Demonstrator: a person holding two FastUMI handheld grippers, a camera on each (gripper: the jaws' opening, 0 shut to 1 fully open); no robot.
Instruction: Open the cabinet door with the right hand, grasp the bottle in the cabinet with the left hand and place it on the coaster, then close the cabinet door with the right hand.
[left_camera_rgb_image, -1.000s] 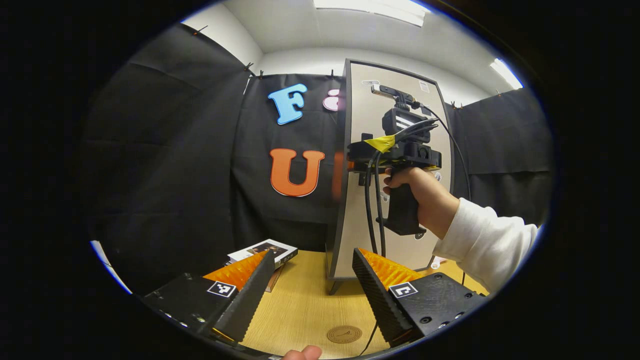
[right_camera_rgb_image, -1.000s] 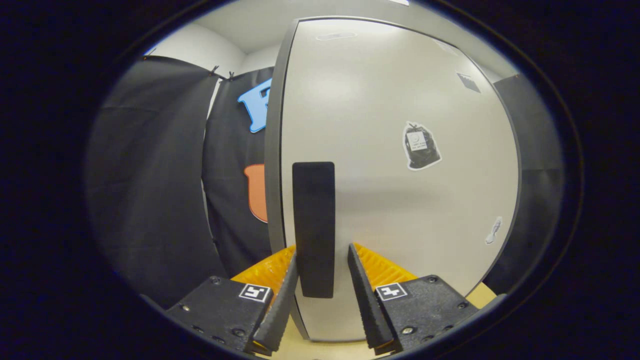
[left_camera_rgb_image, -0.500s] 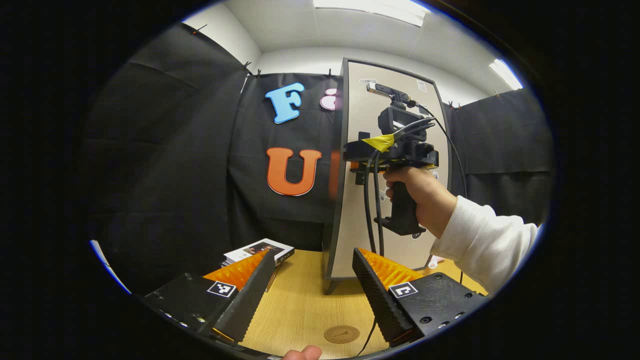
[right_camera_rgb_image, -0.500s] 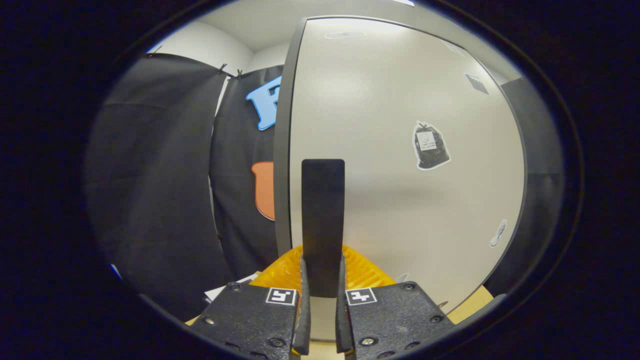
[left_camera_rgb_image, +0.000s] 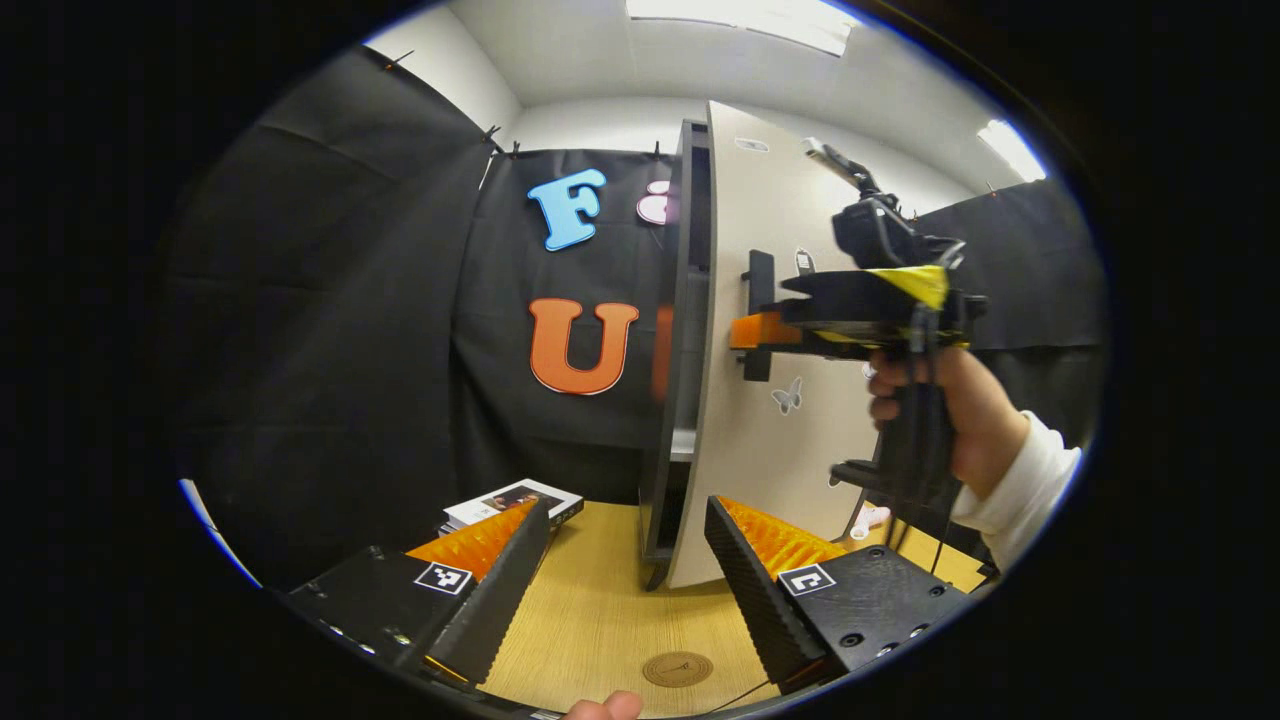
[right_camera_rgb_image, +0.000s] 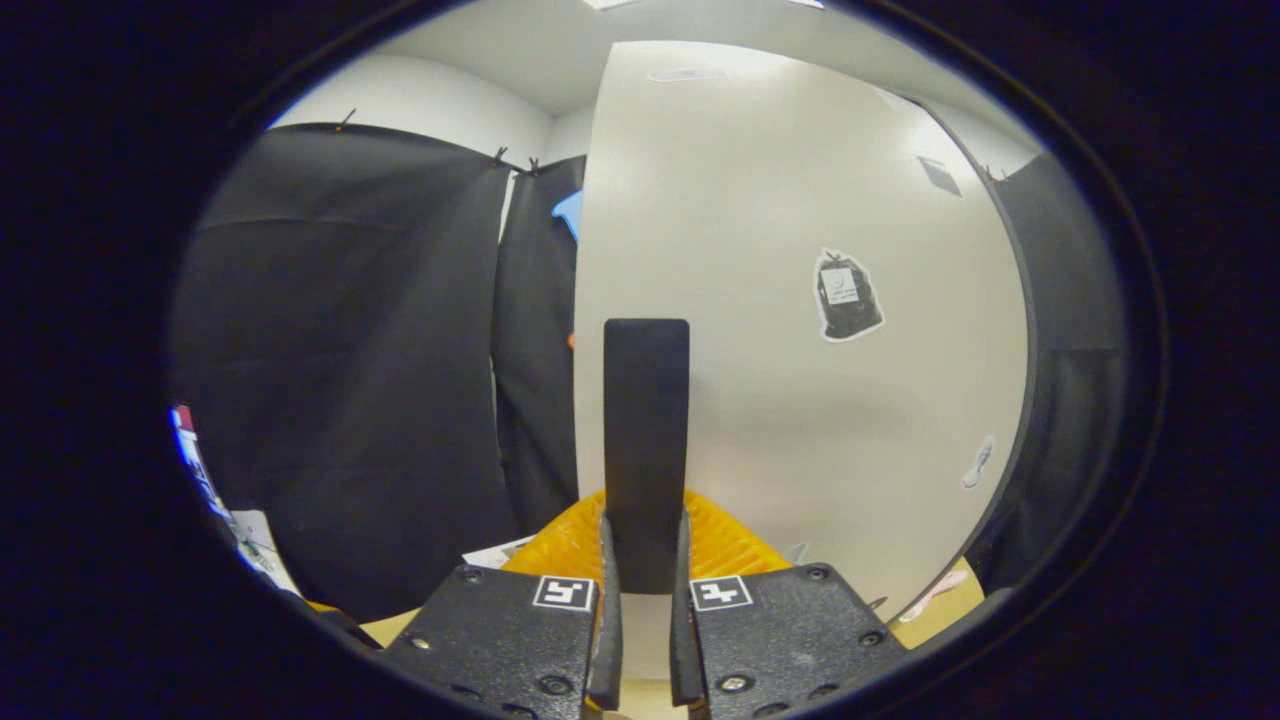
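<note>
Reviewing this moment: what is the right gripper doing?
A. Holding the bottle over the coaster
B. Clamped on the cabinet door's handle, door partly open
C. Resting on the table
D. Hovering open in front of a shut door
B: the right gripper has both fingers pressed on the handle, and the left gripper view shows the cabinet door swung away from the cabinet.

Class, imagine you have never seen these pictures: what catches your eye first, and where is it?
The pale cabinet door stands ajar mid-scene, a dark gap showing beside it. The right tongs are shut on its black handle. The left tongs hang open above the wooden table, near a round coaster.
</note>
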